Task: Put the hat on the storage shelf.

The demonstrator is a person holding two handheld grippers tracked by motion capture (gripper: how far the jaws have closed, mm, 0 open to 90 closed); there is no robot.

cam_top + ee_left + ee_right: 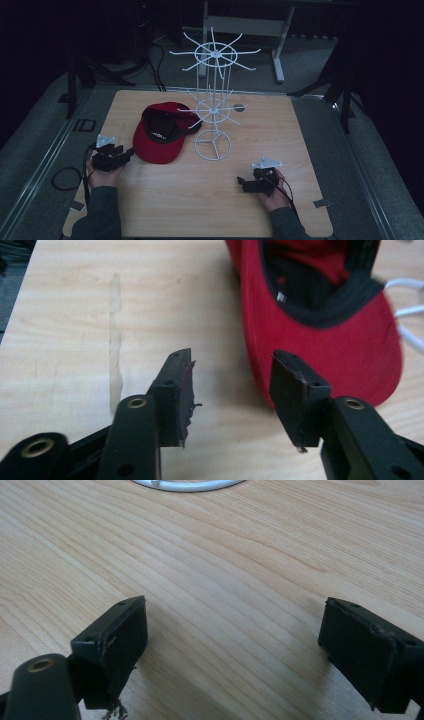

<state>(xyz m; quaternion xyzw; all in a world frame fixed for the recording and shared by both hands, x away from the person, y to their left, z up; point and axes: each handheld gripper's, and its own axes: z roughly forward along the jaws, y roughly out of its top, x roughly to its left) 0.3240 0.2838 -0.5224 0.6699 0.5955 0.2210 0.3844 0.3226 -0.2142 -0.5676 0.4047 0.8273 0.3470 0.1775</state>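
A red cap with a black lining [159,132] lies upside down on the wooden table [200,205], its brim toward me, leaning against the foot of a white wire rack [214,100]. My left gripper [127,152] sits just left of the brim. In the left gripper view the left gripper [232,390] stands open, with bare table in the gap and the cap's brim [350,340] just beyond its right jaw. My right gripper [241,182] rests low at the front right; in the right gripper view it [232,650] is wide open over bare wood.
The rack has two tiers of radiating hooks and a ring base [185,486] near the table's middle. White rack wires [405,285] show behind the cap. Cables trail off the table's left edge [65,177]. A metal stand [277,45] is on the floor behind.
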